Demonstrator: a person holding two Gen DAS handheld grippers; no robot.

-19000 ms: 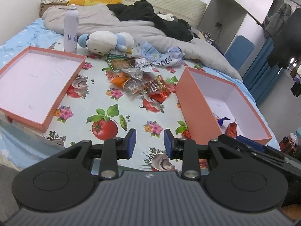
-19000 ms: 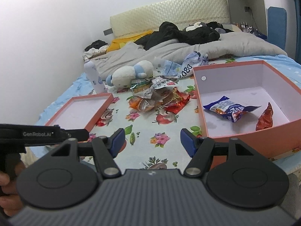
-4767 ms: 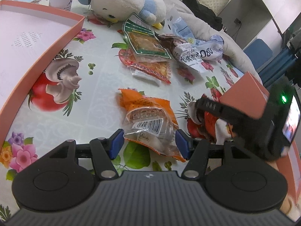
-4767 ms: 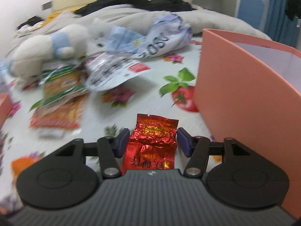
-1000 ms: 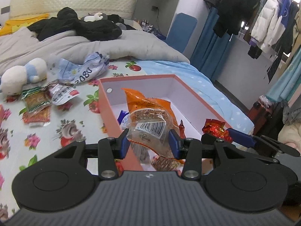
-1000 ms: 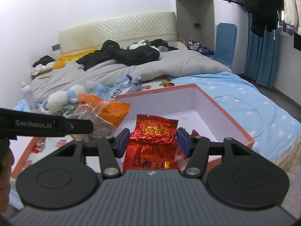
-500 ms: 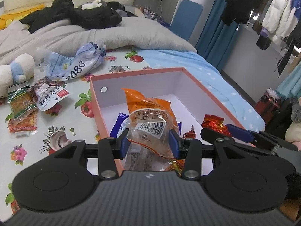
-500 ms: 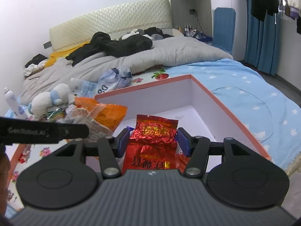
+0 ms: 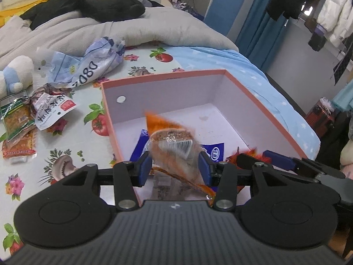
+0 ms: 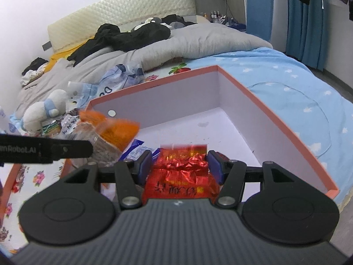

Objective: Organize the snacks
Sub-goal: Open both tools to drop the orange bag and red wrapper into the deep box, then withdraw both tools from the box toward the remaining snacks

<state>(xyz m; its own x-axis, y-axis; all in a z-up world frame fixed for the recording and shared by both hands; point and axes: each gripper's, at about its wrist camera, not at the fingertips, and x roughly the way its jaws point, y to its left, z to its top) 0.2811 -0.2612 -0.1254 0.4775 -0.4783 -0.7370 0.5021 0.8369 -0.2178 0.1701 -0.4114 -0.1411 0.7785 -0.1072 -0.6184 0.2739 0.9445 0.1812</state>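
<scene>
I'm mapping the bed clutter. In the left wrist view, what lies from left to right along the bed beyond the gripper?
Plush toy → green snack pack → silver packet → blue-white bag → orange box.

The box [image 9: 253, 95] looks like matt card, salmon outside and plain white within, its floor faintly smudged. The orange packet [image 9: 174, 145] is glossy clear and printed plastic film, crinkled; the red packet [image 10: 183, 172] is shiny creased foil. Each tool, the left tool [image 9: 174, 167] and the right tool [image 10: 179, 165], is matt black plastic with a ribbed body, blue rubbery-looking pads [image 9: 144, 169] and small bright metal pins. The cloth [image 9: 72, 154] on the bed is smooth, printed, slightly glossy. The duvet [image 10: 198, 42] is soft grey fabric; the headboard [image 10: 123, 15] is quilted cream padding. The toy [image 10: 44, 110] is fluffy plush.
</scene>
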